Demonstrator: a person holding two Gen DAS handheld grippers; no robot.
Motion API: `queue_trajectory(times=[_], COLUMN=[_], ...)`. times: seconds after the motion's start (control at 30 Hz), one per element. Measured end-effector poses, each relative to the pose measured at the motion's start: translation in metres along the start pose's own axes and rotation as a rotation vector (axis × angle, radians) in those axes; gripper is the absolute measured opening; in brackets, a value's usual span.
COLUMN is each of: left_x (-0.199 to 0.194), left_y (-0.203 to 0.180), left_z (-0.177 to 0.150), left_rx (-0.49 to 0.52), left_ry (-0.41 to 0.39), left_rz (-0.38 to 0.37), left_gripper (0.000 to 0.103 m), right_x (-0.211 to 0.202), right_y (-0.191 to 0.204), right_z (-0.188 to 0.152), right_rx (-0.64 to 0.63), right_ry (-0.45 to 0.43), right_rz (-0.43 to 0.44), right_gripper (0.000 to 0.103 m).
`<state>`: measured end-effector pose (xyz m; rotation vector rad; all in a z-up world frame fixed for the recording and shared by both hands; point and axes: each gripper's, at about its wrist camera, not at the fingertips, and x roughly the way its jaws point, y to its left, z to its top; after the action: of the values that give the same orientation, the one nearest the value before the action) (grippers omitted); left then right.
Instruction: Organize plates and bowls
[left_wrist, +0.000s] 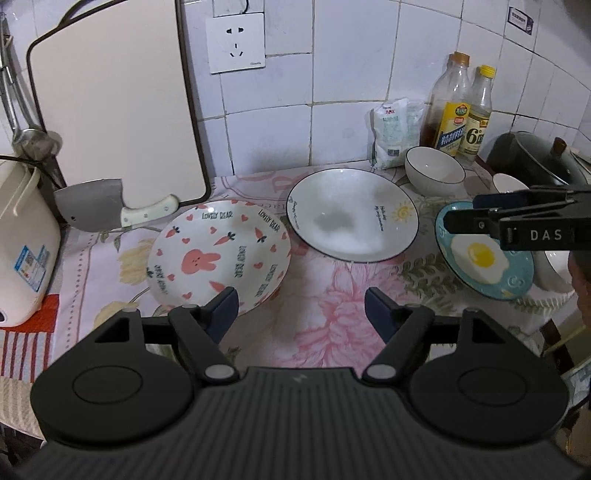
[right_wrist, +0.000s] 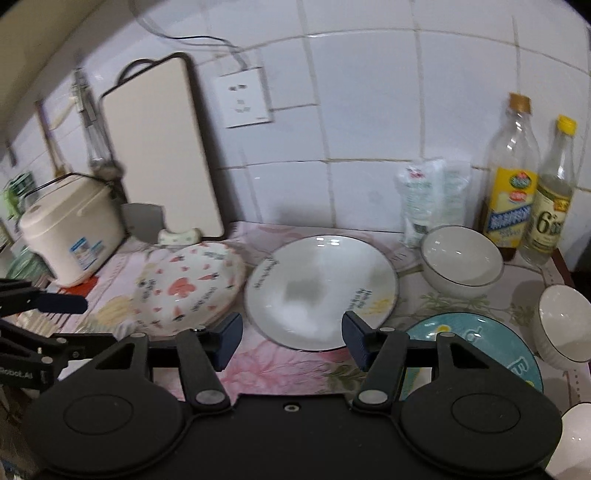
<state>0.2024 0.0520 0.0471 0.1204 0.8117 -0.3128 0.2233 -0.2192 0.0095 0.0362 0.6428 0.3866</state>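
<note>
Ahead of the left gripper (left_wrist: 301, 308) — jaws wide, empty — lies the rabbit plate (left_wrist: 218, 254), just left.

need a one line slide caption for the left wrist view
Open left hand-held gripper hovers by the bunny plate, with the white sun plate and fried-egg plate further right.

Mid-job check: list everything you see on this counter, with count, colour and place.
Bunny plate: 1, white and pink, left, rim resting on something.
Sun plate: 1, white, centre.
Egg plate: 1, teal, right.
Bowls: 2 clearly visible, white, right rear.
Bottles: 2, clear, yellow labels, right wall.
Packet: 1, white, by bottles.
Cutting board: 1, cream, leaning left.
Cleaver: 1, steel, below board.
Rice cooker: 1, cream, far left.
Pot: 1, dark, far right.
Left hand-held gripper: open.
Right hand-held gripper: open.
</note>
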Motion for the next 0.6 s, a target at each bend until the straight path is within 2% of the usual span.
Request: queue_trajectory(times=[0.3,0.6], left_x=[-0.017,0.014], left_y=[0.022,0.064], left_z=[-0.017,-0.019], left_rx=[0.019,-0.037], left_ry=[-0.007,0.01], left_rz=[0.011,0.037], left_gripper=[0.081,0.084], right_x=[-0.016,0.021], right_y=[0.048,0.075], right_z=[-0.004,-0.015], right_rx=[-0.119,-0.12], right_ry=[-0.024,0.002], right_rz=[0.096,0.171], right_gripper=[0.076,0.076])
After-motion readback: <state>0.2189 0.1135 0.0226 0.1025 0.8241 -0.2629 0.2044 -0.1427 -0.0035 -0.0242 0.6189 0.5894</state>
